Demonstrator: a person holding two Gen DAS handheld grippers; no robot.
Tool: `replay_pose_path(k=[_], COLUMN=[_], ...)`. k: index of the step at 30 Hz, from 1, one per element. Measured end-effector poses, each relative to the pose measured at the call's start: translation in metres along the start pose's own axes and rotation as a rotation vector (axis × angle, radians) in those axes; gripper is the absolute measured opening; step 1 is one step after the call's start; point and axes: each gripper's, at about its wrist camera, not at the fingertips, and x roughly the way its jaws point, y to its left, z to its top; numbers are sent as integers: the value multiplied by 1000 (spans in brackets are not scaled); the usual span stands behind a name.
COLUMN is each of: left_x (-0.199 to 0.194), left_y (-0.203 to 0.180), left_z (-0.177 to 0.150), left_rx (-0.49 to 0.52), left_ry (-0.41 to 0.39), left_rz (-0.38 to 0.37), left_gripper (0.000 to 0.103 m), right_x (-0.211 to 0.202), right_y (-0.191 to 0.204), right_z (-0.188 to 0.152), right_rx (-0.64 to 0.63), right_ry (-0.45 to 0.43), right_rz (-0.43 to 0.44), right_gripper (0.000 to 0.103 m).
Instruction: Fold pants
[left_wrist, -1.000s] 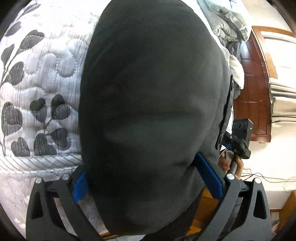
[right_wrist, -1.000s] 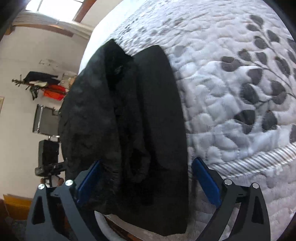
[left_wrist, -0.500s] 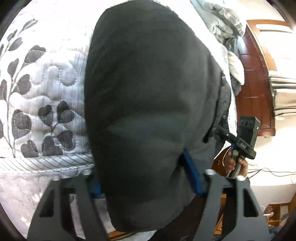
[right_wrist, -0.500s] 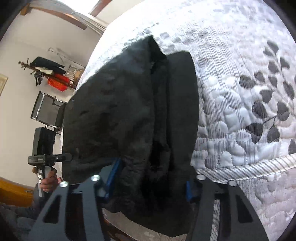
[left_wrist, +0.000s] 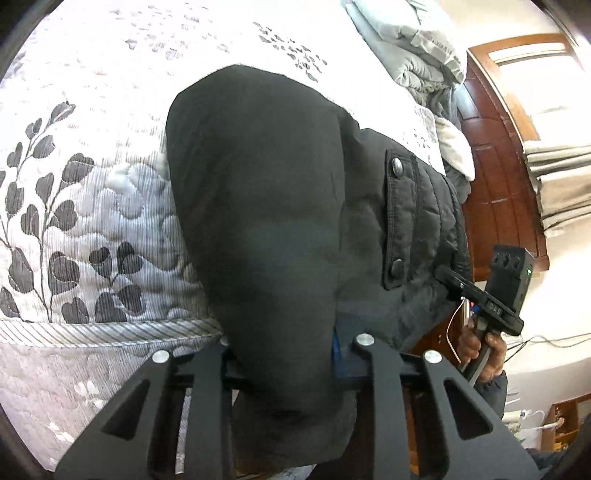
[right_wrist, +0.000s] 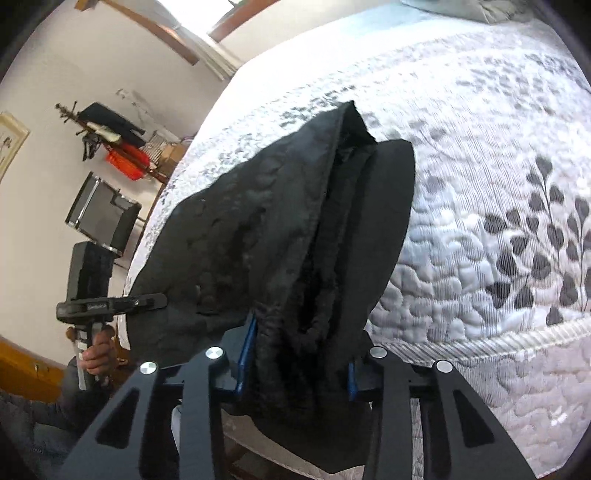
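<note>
Black pants (left_wrist: 266, 203) lie on a white quilted bed (left_wrist: 92, 221), with their near end hanging past the mattress edge. My left gripper (left_wrist: 280, 343) is closing on the smooth near end, its pads pressing the cloth. In the right wrist view the pants (right_wrist: 288, 221) are bunched, showing the fleecy lining. My right gripper (right_wrist: 299, 354) is closing too, its blue pads (right_wrist: 246, 350) squeezing that bunch. Each view shows the other hand (left_wrist: 484, 343) holding its gripper at the far side of the pants. A flap with snap buttons (left_wrist: 400, 221) shows on the quilted part.
The leaf-patterned quilt (right_wrist: 498, 184) spreads wide behind the pants. Grey bedding (left_wrist: 413, 44) is piled at the bed's far end beside dark wooden panelling (left_wrist: 498, 166). A coat rack (right_wrist: 107, 129) and a black chair (right_wrist: 103, 218) stand by the wall. The mattress edge (right_wrist: 480, 339) runs just below the grippers.
Both grippers went from wide open around the pants' near end to closed on the cloth. Both have lifted, raising and bunching the near end off the bed.
</note>
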Motion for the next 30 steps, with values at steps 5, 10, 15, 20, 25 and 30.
replay_pose_path(k=[5, 10, 15, 20, 25, 30], left_x=[-20, -41, -53, -42, -34, -28], left_y=[4, 7, 16, 35, 57, 58], left_z=[10, 37, 73, 95, 92, 84], left_rx=[9, 12, 13, -22, -33, -2], left_ry=[-65, -117, -171, -151, -136, -150], left_rz=[19, 54, 103, 150, 128, 185], left_gripper=[24, 24, 25, 27, 40, 55], right_x=[-2, 14, 41, 84, 105, 111], right_y=[14, 28, 31, 14, -11, -32], right_z=[17, 54, 91, 110, 108, 97], right_rx=[-45, -79, -75, -17, 57, 93], right_ry=[-29, -47, -47, 25, 60, 68], right_rz=[11, 35, 59, 61, 62, 69], right_gripper=[38, 38, 38, 38, 41, 49])
